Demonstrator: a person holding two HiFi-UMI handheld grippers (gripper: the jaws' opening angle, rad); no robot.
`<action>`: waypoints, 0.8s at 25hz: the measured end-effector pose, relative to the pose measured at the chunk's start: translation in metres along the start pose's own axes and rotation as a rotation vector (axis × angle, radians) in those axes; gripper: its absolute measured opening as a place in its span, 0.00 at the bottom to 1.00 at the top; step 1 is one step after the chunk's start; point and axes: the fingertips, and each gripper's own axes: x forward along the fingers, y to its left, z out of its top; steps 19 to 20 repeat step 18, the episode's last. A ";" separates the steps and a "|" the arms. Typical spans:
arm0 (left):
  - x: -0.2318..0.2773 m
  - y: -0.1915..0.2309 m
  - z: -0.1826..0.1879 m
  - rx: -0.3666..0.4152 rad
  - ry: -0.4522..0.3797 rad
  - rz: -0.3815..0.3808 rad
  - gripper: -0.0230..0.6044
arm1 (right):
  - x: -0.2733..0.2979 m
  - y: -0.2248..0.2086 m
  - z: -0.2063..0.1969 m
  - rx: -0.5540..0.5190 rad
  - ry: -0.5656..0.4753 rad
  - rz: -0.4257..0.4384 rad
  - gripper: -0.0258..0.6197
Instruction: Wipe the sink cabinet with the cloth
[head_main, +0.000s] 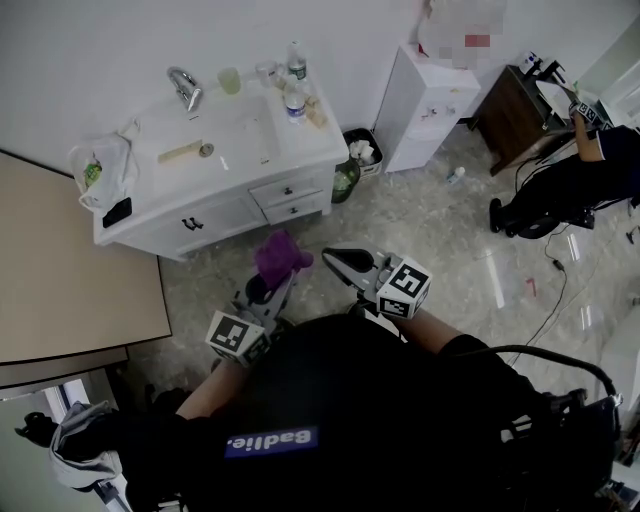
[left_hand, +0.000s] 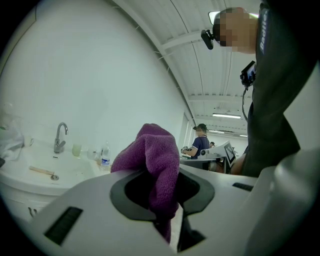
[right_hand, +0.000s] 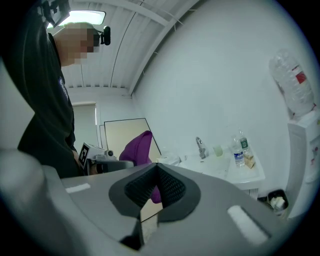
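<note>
The white sink cabinet (head_main: 215, 215) stands against the wall ahead, with a chrome faucet (head_main: 184, 88) and a basin on top. My left gripper (head_main: 272, 280) is shut on a purple cloth (head_main: 282, 256), held up in the air short of the cabinet's drawers. In the left gripper view the cloth (left_hand: 152, 157) bulges up out of the jaws, with the cabinet (left_hand: 25, 182) low at the left. My right gripper (head_main: 337, 260) hovers beside it, shut with nothing between the jaws. The right gripper view shows the cloth (right_hand: 137, 147) and the cabinet (right_hand: 245, 176) beyond.
Water bottles (head_main: 293, 98), a cup (head_main: 230, 80) and a wooden-handled tool (head_main: 182, 152) sit on the sink top. A plastic bag (head_main: 100, 165) hangs at its left end. A bin (head_main: 360, 150), a narrow white drawer unit (head_main: 425, 105), a tan board (head_main: 70, 270) and a seated person (head_main: 570, 185) surround it.
</note>
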 end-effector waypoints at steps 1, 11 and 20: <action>-0.001 0.000 -0.002 -0.002 -0.001 0.000 0.18 | 0.000 0.000 -0.001 0.002 0.001 -0.001 0.03; -0.002 -0.001 0.000 0.005 0.018 0.001 0.18 | 0.002 0.002 -0.005 0.014 0.007 -0.002 0.03; -0.001 0.000 -0.005 -0.004 0.043 0.009 0.18 | 0.002 0.002 -0.006 0.018 0.012 0.005 0.03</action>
